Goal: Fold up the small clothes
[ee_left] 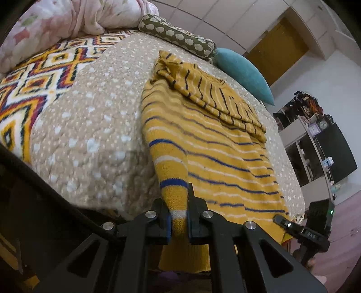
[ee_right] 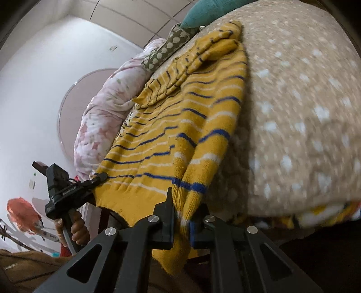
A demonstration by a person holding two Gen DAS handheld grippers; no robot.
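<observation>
A yellow knitted sweater (ee_left: 214,153) with blue and white stripes lies flat on the bed, its hem at the bed's near edge; the sleeves are folded over its upper part. It also shows in the right wrist view (ee_right: 171,126). My left gripper (ee_left: 178,202) is shut on the sweater's bottom left corner. My right gripper (ee_right: 181,207) is shut on the bottom right corner. Each gripper shows in the other's view, the right one (ee_left: 282,222) and the left one (ee_right: 99,178), both at the hem. Part of the hem hangs over the bed edge.
The bed has a beige spotted quilt (ee_left: 90,117) and a zigzag-patterned blanket (ee_left: 33,85). A pink floral duvet (ee_left: 67,18), an olive bolster (ee_left: 178,36) and a teal cushion (ee_left: 246,72) lie at the head. Shelves (ee_left: 315,144) stand to the right.
</observation>
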